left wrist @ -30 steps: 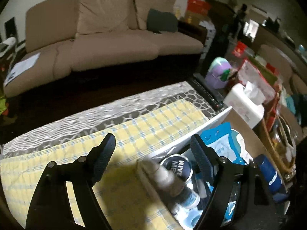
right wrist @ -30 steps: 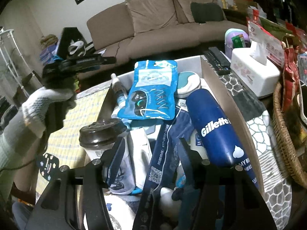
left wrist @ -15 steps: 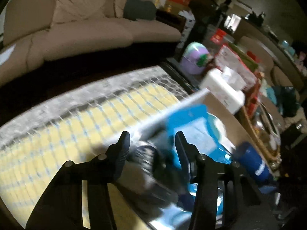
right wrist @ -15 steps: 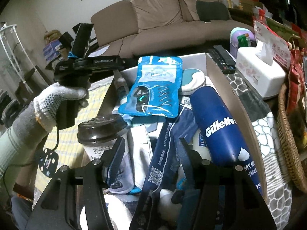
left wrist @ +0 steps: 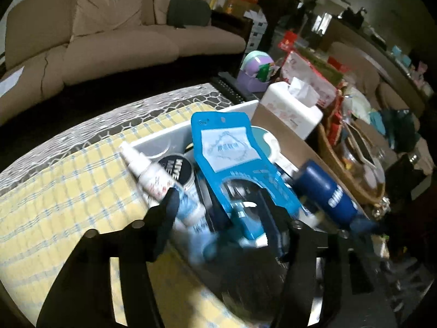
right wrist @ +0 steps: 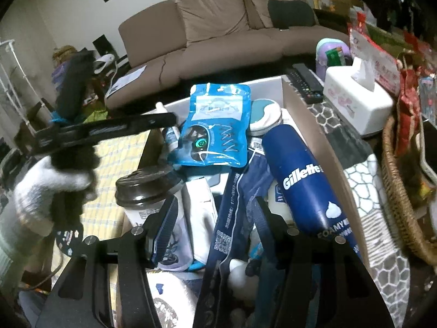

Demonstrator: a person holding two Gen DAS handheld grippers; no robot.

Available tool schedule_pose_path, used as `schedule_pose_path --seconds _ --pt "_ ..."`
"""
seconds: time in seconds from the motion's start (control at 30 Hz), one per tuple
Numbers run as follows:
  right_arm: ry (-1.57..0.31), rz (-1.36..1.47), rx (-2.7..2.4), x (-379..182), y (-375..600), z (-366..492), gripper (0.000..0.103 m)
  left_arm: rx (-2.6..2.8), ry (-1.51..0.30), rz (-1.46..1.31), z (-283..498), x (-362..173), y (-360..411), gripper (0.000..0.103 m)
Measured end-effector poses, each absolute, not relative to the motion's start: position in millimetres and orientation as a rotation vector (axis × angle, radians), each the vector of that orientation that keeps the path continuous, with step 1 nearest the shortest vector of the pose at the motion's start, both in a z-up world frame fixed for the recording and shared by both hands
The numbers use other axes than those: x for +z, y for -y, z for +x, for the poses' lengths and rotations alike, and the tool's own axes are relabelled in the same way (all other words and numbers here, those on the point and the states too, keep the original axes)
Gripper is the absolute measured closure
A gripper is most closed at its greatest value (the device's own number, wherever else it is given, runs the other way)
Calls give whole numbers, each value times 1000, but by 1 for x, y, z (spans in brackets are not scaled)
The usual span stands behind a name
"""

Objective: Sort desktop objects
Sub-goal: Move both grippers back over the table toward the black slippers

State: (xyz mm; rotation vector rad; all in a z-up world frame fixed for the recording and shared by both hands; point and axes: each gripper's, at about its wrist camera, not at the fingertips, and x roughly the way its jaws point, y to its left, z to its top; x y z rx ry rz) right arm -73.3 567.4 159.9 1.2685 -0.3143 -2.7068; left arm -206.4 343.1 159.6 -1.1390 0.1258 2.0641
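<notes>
While both grippers, left (left wrist: 218, 205) and right (right wrist: 215, 213), gape empty, the box (right wrist: 322, 125) holds one blue pouch (right wrist: 218, 125) and one Gillette can (right wrist: 303, 180).

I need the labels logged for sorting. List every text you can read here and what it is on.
"Gillette": on the blue can.
"FOAMY": partly cut off, low on the same can.
Blurred white letters: on the dark round tin, not readable.
White label: on the blue pouch, too small to read.
Digits: on the navy strap, too small to read.
Print: on the tissue box, unreadable.
</notes>
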Motion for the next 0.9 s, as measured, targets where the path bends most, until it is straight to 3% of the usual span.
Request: schedule_pose_path --seconds 0.43,0.67,0.73,0.77,0.9 --pt "94 1233 -2798 194 -524 -23 23 2083 -93 -1180 -118 174 -277 26" --pt "99 1197 -2800 207 -503 5 17 2107 -54 -1160 -78 188 -241 0" --pt "94 1192 -2799 208 -497 12 11 2113 -39 -1160 -68 191 -231 0" --pt "97 1197 -2791 207 -494 15 0 2117 -37 -1160 -62 192 -226 0" --pt "117 1220 -2779 205 -484 29 0 2117 -18 -1154 -38 196 -201 0"
